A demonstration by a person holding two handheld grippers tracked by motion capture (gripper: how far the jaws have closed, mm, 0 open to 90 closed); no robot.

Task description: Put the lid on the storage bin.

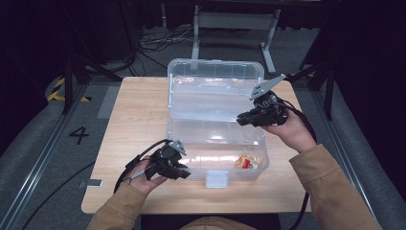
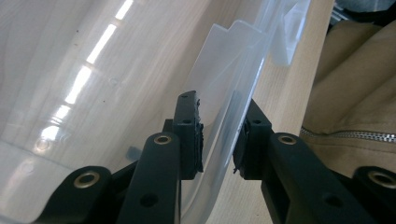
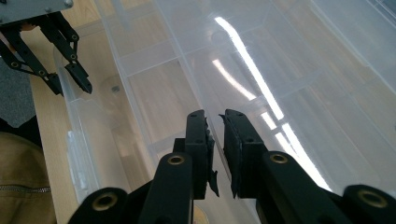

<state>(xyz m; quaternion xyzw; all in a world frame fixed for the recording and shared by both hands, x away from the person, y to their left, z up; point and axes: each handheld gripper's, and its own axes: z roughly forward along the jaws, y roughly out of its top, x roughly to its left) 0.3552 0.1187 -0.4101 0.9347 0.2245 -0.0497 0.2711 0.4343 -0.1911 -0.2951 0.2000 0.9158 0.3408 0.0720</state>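
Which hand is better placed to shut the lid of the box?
Probably right. The right hand-held gripper sits beside the open lid; the left hand-held gripper straddles the box's front wall.

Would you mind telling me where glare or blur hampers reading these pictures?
High view: dark surroundings, table well lit, clear box faintly glinting. Left gripper view: bright streaks on the box wall, sleeve soft. Right gripper view: long glare stripes across the lid.
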